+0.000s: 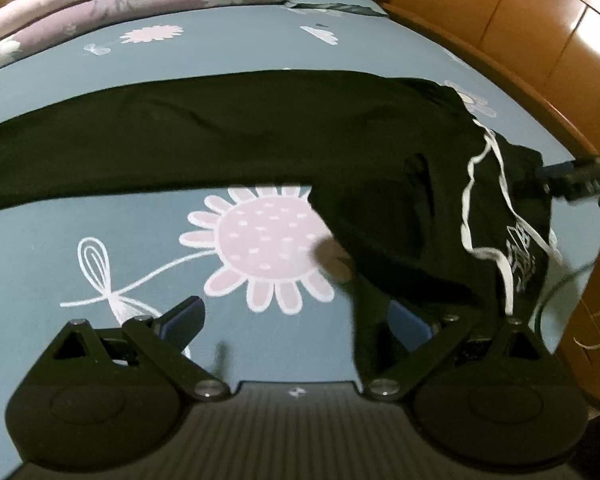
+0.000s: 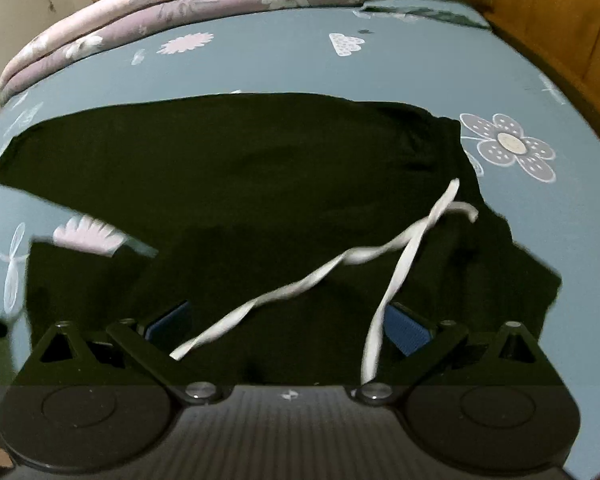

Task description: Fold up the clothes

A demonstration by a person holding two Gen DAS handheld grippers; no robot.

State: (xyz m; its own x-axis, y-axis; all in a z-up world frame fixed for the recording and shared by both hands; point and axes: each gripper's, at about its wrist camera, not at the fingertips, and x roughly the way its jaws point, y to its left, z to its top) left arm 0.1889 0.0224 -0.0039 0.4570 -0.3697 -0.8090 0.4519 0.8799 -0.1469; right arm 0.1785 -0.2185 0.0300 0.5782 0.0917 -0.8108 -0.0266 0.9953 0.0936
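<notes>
Presently, left wrist view: black trousers (image 1: 228, 136) spread across the bed sheet (image 1: 240, 52), waistband end bunched toward the headboard edge. Best smoothed flat before folding. Left claw (image 1: 300, 324) spread wide, cloth draped over one finger, unclamped.

Right wrist view: right claw (image 2: 288, 326) fully spread above waistband, white drawstring (image 2: 332, 264) lying loose between fingers, nothing gripped.

One black garment (image 2: 240, 168), two white drawstring ends (image 2: 308, 280), two folded quilts (image 2: 160, 0).
</notes>
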